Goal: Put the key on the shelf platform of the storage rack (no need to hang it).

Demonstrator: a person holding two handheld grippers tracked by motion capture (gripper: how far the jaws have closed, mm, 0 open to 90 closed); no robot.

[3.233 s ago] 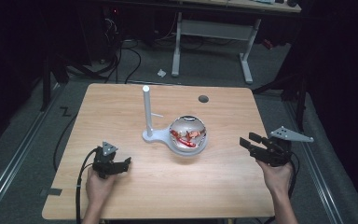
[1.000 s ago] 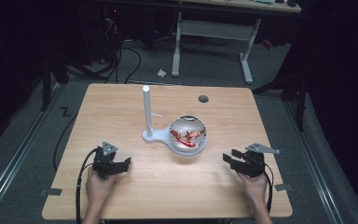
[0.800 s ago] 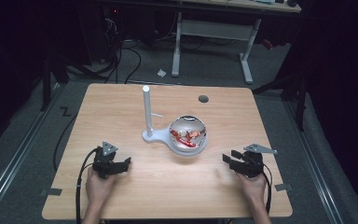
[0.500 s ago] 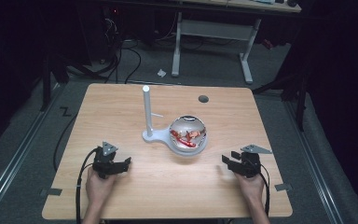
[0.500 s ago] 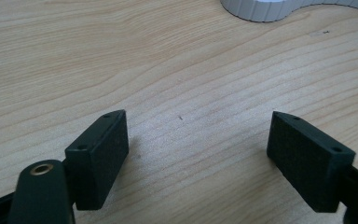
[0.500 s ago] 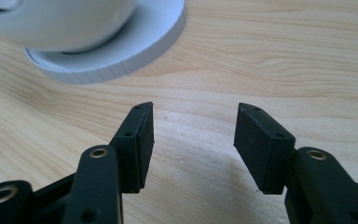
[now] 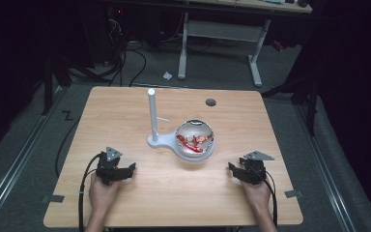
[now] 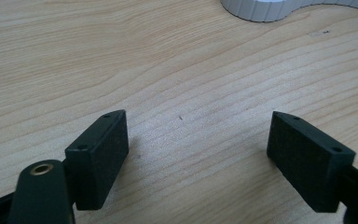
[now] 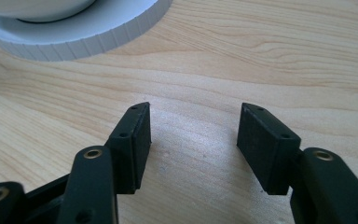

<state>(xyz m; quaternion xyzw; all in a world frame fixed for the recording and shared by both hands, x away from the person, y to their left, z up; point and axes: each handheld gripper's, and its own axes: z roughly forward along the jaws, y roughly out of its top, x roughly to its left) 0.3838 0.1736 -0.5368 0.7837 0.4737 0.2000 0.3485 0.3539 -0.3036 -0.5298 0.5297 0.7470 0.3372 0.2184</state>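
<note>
A clear globe point(image 7: 195, 137) with red pieces inside sits on a white stand base point(image 7: 160, 141) that carries an upright white post point(image 7: 151, 112), at the middle of the wooden table point(image 7: 125, 106). My left gripper point(image 7: 127, 170) rests low at the front left, open, nothing between its jaws point(image 8: 196, 149). My right gripper point(image 7: 233, 168) lies low at the front right, pointing toward the globe, open and empty point(image 9: 193, 133); its jaws have just been opening. The ribbed white base edge point(image 9: 93, 32) lies just ahead of it.
A dark round hole point(image 7: 210, 102) marks the table's far right part. Cables point(image 7: 84, 179) trail from the grippers toward the front edge. Behind the table stand a desk frame point(image 7: 222, 34) and floor cables.
The right hand came in from the table's right edge and sank to the tabletop. Its jaws look slightly wider. The left hand has stayed put.
</note>
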